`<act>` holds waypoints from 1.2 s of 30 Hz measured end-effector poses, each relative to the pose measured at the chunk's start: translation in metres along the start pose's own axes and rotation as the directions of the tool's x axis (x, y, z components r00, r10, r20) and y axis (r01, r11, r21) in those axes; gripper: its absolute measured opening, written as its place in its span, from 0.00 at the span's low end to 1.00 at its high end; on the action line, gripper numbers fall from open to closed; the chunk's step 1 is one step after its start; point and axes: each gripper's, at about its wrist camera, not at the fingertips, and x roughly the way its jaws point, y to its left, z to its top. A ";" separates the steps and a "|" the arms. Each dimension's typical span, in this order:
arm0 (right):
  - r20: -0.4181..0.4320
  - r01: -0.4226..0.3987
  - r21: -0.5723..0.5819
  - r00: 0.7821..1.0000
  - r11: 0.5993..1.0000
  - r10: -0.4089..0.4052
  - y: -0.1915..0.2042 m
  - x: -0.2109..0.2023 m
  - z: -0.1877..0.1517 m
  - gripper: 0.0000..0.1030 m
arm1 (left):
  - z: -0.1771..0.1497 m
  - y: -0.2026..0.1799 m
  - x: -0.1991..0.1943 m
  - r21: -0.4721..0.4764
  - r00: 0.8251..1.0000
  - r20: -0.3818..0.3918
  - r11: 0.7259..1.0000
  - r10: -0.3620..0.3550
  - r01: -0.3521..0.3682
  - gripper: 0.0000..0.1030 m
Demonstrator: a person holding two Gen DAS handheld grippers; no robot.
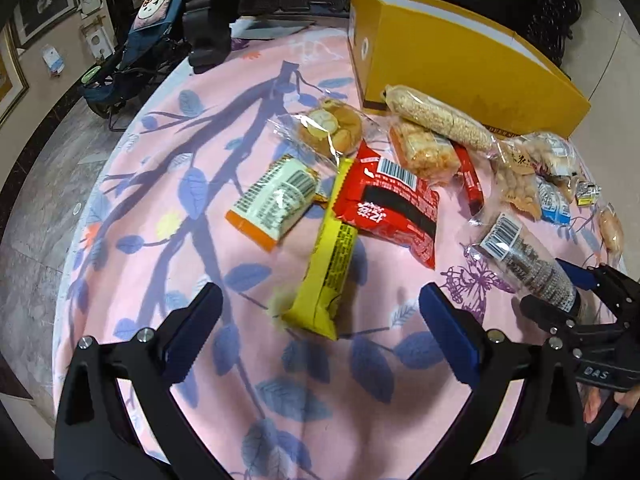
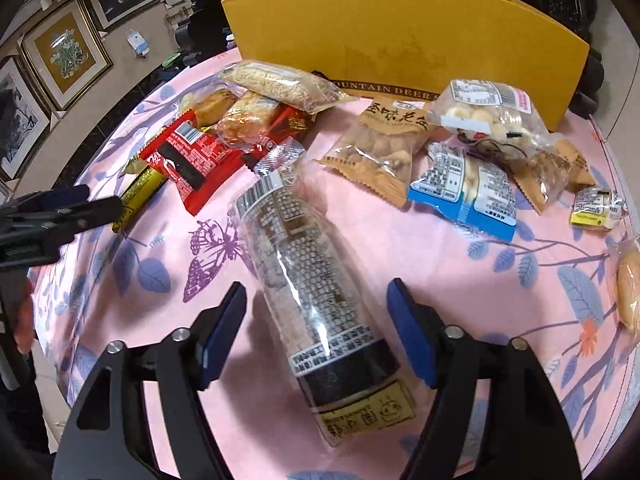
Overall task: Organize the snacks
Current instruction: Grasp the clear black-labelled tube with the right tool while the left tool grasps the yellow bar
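Both grippers hang low over the pink leaf-patterned tablecloth (image 1: 248, 360), jaws spread wide and gripping nothing. Between the blue pads of the left gripper (image 1: 320, 332) lies the near end of a long yellow packet (image 1: 330, 276), with clear gaps on either side. The right gripper (image 2: 316, 328) straddles a clear tube-shaped packet (image 2: 316, 292) with dark contents and printed labels (its yellow-labelled end lies nearest the camera); neither pad touches it.

Biggest thing on the table is the yellow box (image 2: 400, 32), standing along the far edge behind the snacks. In front of it, on the left, a red packet (image 1: 392, 208) overlaps the far end of the yellow packet, and an orange-and-white packet (image 1: 272, 200) lies just beside them. Behind those sit a wrapped bun (image 1: 328, 128) and a long sesame bar in clear film (image 1: 436, 116), which rests on another pale bar.

To the right of the clear tube lie a bag of peanuts (image 2: 380, 152), a blue-edged packet (image 2: 464, 188), and a bag of small round biscuits (image 2: 492, 116). A tiny yellow-trimmed packet (image 2: 596, 208) sits near the cloth's right edge.
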 end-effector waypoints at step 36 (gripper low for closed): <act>0.088 0.127 0.010 0.988 0.992 -0.128 0.023 -0.008 -0.023 0.31 | -0.034 -0.016 -0.001 0.025 0.997 0.039 0.998 -0.062 0.061 0.20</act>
